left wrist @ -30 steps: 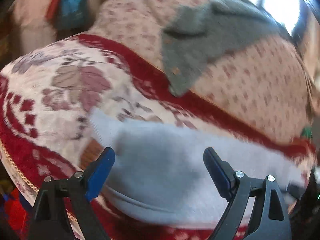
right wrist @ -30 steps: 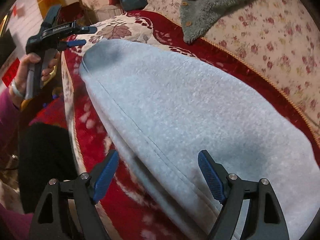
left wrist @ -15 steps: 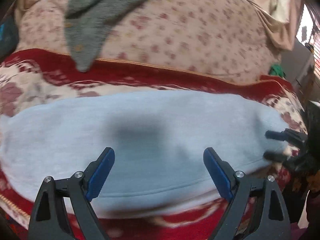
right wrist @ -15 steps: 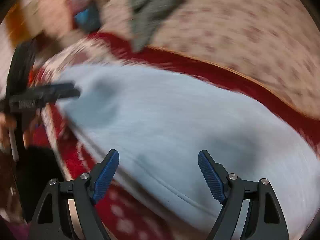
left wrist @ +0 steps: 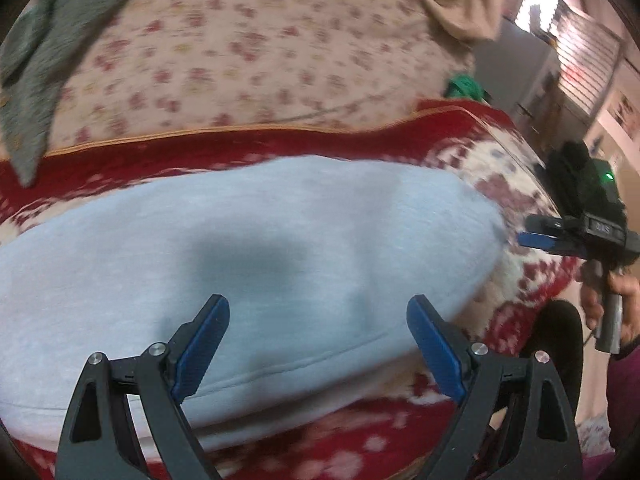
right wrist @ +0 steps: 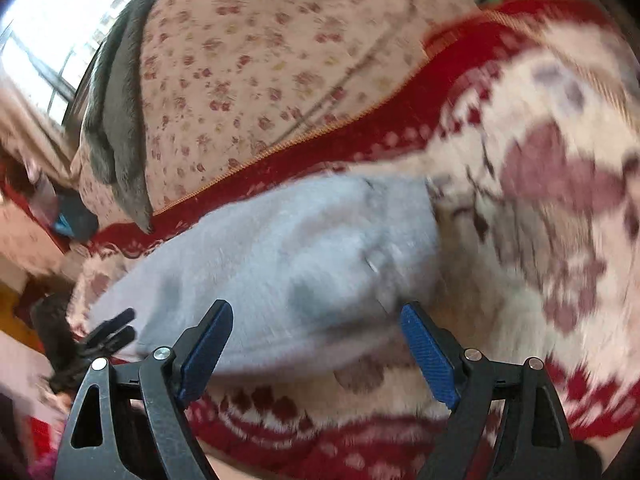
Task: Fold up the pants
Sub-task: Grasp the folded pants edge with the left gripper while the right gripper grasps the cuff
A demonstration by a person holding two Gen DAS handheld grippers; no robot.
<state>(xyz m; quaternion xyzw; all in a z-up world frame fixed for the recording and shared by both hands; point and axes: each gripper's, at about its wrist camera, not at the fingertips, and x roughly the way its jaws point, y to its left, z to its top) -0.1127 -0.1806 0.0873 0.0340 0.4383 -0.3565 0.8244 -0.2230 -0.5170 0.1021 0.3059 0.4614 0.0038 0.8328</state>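
Pants (left wrist: 248,256): light grey fleece, lying flat in one long band on the red-and-cream patterned blanket (left wrist: 516,200). Long axis runs left-right along the blanket's near edge, parallel to the red border strip behind it. In the left wrist view the band enters from the left edge and its rounded end points right, stopping short of the blanket's right side. A stitched seam runs along the near long edge. Cannot tell waist from hem; frames are blurred.

Left gripper (left wrist: 318,344): jaws spread wide, nothing clamped. The pants' near edge shows between the blue pads, but the pads don't press on it.

Right gripper (right wrist: 316,342): jaws have just been opening and now stand wide, nothing gripped. The pants' right end (right wrist: 280,264) sits between and beyond the fingertips, with bare blanket to its right. In the left wrist view the same gripper (left wrist: 536,234) hangs just off the pants' right end, held by a hand (left wrist: 616,308).

Surroundings, left to right: dark grey garment (left wrist: 36,56) draped at the far left on the floral cover (left wrist: 256,56) behind the blanket, well clear of the pants. Small green item (left wrist: 464,86) at the far right corner of the cover. Bright window (left wrist: 560,20) beyond. Nothing lies on the pants themselves.
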